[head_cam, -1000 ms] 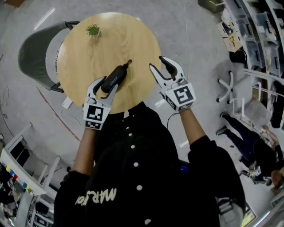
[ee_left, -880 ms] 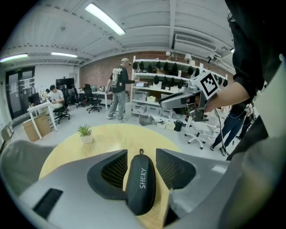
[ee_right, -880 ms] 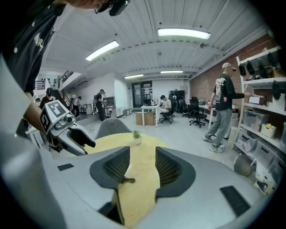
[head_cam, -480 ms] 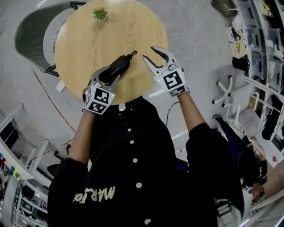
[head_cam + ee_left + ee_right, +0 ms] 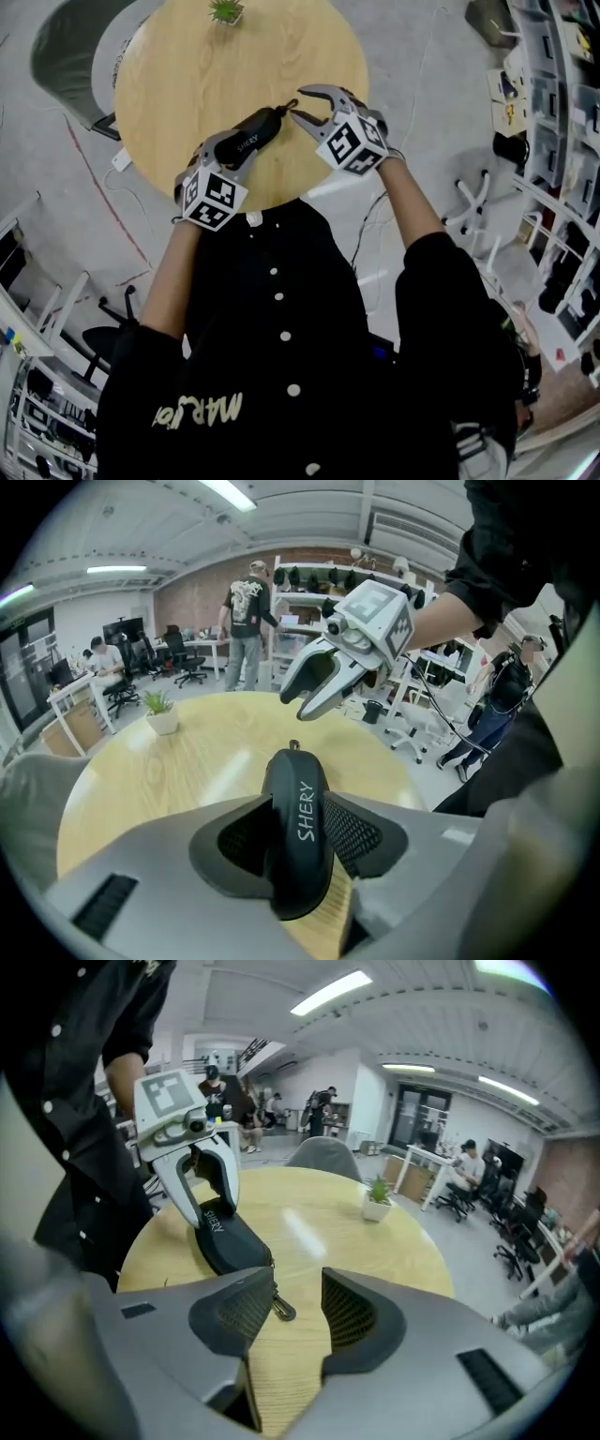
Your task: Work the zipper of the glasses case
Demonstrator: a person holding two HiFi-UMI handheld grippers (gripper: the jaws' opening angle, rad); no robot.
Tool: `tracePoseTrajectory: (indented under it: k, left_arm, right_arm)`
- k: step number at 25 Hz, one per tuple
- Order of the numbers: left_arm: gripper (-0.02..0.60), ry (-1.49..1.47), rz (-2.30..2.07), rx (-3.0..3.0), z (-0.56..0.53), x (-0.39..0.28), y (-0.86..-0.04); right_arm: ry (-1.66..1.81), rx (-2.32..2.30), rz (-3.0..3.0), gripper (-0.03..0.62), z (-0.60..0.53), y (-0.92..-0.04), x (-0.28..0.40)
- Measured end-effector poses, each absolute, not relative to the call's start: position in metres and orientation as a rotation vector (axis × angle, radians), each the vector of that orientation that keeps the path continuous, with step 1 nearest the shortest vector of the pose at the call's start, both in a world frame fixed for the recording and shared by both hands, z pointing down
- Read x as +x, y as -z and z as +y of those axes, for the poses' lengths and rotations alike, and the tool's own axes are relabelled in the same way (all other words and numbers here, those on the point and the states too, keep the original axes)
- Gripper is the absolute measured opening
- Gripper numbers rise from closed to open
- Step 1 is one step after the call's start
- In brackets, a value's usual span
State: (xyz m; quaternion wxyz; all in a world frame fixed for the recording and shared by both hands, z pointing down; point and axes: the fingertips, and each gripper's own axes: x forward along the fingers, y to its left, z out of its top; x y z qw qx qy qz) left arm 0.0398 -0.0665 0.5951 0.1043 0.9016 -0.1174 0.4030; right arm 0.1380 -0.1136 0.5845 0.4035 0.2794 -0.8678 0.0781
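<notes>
The black glasses case [image 5: 251, 139] lies on the round wooden table [image 5: 187, 84], lettered side up. My left gripper [image 5: 232, 155] straddles its near end. In the left gripper view the case [image 5: 298, 836] fills the gap of the left gripper [image 5: 295, 803], whose jaws have just been closing and now press on both of its sides. My right gripper [image 5: 298, 103] stands open at the case's far end. In the right gripper view the zipper pull [image 5: 281, 1309] lies between the jaws of the right gripper [image 5: 292, 1302], close to the left pad and not pinched.
A small potted plant [image 5: 226, 10] stands at the table's far edge. A grey chair [image 5: 66, 56] sits behind the table on the left. My own torso is close to the near rim. Desks, office chairs and several people fill the room behind.
Both grippers have come down to the table. The right one swung left and rolled, and its jaws now flank the zipper pull. The left jaws narrowed onto the case.
</notes>
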Motion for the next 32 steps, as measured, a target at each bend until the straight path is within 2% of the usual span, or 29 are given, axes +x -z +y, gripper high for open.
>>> tracePoseTrajectory:
  k: [5,13,27,32]
  left_arm:
    - [0.169,-1.201,-0.36,2.664,-0.067,0.039,-0.597]
    - [0.169,-1.212,-0.376,2.664,-0.067,0.037,-0.599]
    - [0.169,-1.227,-0.384,2.643,-0.071,0.032,-0.605]
    - [0.169,-1.241,-0.366,2.637,-0.071,0.032,-0.606]
  right_arm:
    - [0.09,0.315,-2.127,0.105,-0.123,-0.604,0.119]
    - [0.448,-0.291,-1.966,0.103,-0.119,-0.63,0.099]
    - [0.632,-0.816,-1.782,0.103,-0.108,-0.654,0.085]
    - [0.673,-0.915,-1.729,0.083,-0.105,-0.659,0.081]
